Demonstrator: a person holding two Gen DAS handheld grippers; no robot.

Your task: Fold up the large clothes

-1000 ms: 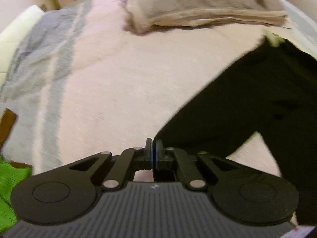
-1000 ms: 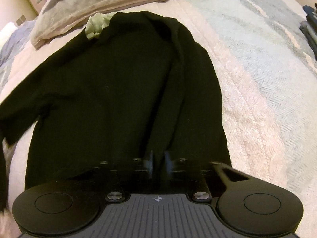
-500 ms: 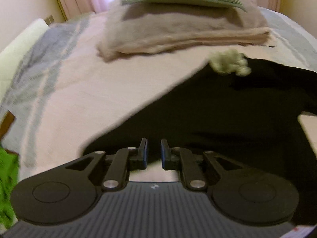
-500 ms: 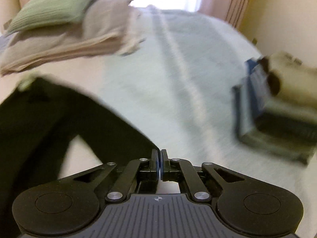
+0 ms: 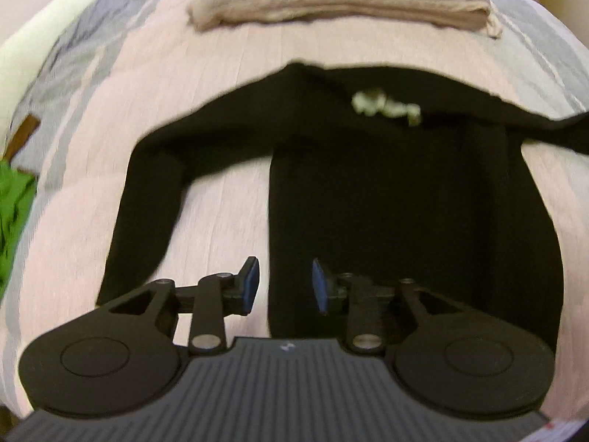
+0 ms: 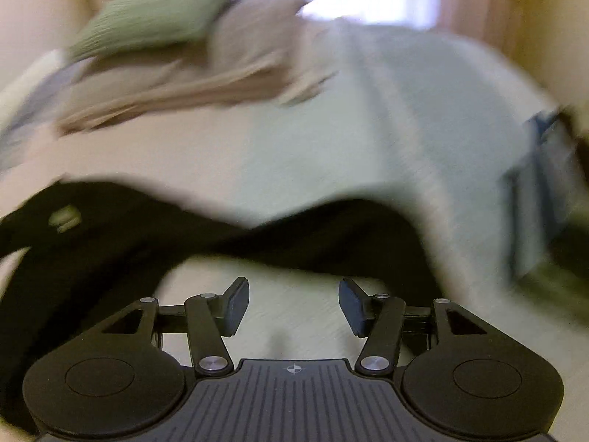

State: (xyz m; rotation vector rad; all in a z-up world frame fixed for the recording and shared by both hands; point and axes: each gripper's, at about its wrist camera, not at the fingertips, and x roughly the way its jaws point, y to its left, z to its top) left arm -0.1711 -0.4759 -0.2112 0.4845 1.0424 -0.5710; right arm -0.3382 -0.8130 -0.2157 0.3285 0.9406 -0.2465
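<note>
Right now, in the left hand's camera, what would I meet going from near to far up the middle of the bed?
The left tongs, jaws opening with nothing pressed between them → black sweater → pale green tag at its collar → bare pink bedspread → folded beige blanket.

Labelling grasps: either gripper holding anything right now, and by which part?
Nothing held. Left gripper and right gripper jaws are opening, nothing between them; the sweater lies loose on the bed.

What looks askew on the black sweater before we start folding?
The black sweater lies flat on the bedspread, but its sleeves don't match: one hangs bent downward, the other stretches sideways. Something pale is bunched at the collar.
</note>
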